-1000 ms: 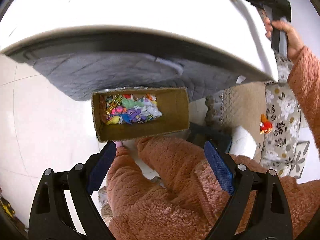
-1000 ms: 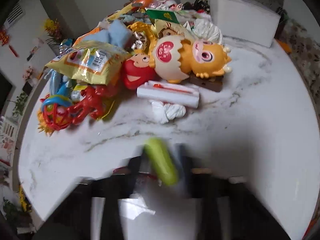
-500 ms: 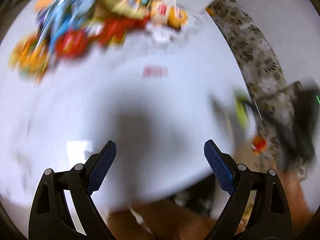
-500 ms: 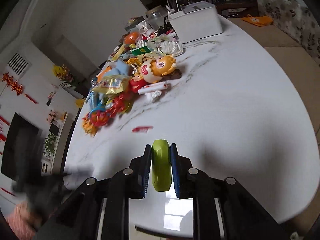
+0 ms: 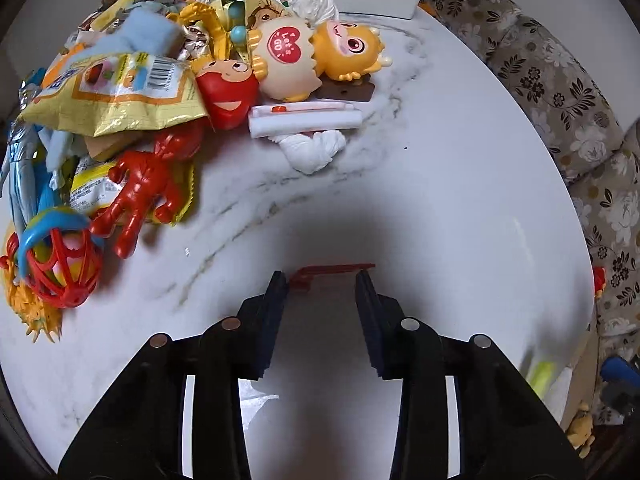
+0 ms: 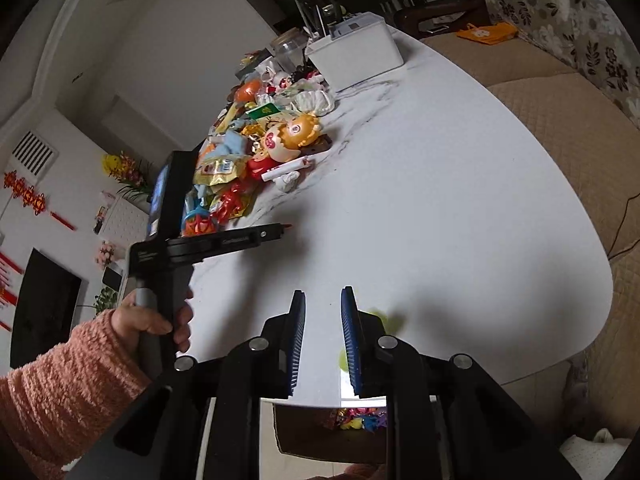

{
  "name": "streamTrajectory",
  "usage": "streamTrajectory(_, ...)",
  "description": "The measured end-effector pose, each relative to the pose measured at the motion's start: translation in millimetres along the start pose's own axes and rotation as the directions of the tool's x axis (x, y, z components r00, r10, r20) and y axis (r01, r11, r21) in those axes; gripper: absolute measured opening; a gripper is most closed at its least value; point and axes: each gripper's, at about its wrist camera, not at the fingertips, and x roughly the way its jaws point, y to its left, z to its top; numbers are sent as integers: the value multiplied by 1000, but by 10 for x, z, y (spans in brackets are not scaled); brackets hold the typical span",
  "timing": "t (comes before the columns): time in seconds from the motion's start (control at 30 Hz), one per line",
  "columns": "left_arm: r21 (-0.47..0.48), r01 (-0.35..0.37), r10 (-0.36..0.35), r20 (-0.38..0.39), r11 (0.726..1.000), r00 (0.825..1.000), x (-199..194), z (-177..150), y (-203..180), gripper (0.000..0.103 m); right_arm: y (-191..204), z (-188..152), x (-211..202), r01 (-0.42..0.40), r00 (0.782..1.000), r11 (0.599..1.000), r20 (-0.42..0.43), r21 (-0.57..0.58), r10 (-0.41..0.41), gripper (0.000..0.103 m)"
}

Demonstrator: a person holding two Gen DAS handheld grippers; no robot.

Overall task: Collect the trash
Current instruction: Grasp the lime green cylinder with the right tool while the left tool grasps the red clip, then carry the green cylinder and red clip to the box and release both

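The red heart (image 5: 285, 42) on the cream egg-shaped toy (image 5: 280, 60) reads "Let's GO". Just left of that toy, the yellow snack bag (image 5: 120, 96) carries a barcode (digits too small to read). Its other print is illegible.

White grey-veined marble table (image 5: 460, 184), red wrapper (image 5: 332, 270), floral (brown-and-cream) sofa (image 5: 560, 92), peach fleece sleeve (image 6: 60, 392)
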Motion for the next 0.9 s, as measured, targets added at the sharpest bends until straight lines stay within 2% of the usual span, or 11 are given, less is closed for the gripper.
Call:
streamTrajectory(0.1, -27, 26, -26, 10, 999, 1000, -111, -91, 84, 36, 42, 19, 112, 67, 998, 997, -12, -30, -67, 21)
streamTrajectory(0.2, -33, 60, -59, 39, 998, 998, -347, -234, 166, 36, 120, -43, 134, 141, 989, 987, -25, -74, -143, 58)
streamTrajectory(0.37, -25, 133, -131, 78, 991, 988, -748, -595, 289, 36, 147, -279, 257, 200, 977, 975, -60, -100, -207, 63)
streamTrajectory(0.47, -45, 166, -162, 86, 985, 983, -956, -934, 422, 36, 246, -404, 388, 234, 967, 952, -54, -195, -249, 77)
streamTrajectory(0.5, -53, 172, -167, 85, 984, 982, -986, -1014, 439, 36, 281, -434, 416, 246, 964, 943, -42, -225, -261, 84)
streamTrajectory(0.6, -97, 191, -184, 75, 977, 980, -1105, -1339, 613, 36, 406, -477, 529, 272, 956, 901, -9, -338, -292, 84)
streamTrajectory(0.67, -125, 198, -191, 65, 972, 979, -1152, -1536, 714, 36, 415, -451, 614, 276, 954, 888, -5, -369, -299, 84)
streamTrajectory(0.7, -137, 201, -195, 60, 970, 979, -1146, -1575, 718, 36, 410, -433, 670, 278, 952, 882, -15, -381, -306, 81)
streamTrajectory(0.73, -148, 203, -197, 55, 968, 979, -1147, -1628, 751, 36, 387, -420, 760, 286, 944, 875, -41, -391, -328, 63)
streamTrajectory(0.77, -156, 201, -196, 50, 967, 979, -1166, -1688, 783, 36, 350, -409, 838, 296, 934, 872, -72, -390, -350, 52)
streamTrajectory(0.9, -175, 208, -203, 47, 962, 978, -1294, -1944, 908, 36, 304, -374, 820, 268, 940, 901, -112, -342, -322, 52)
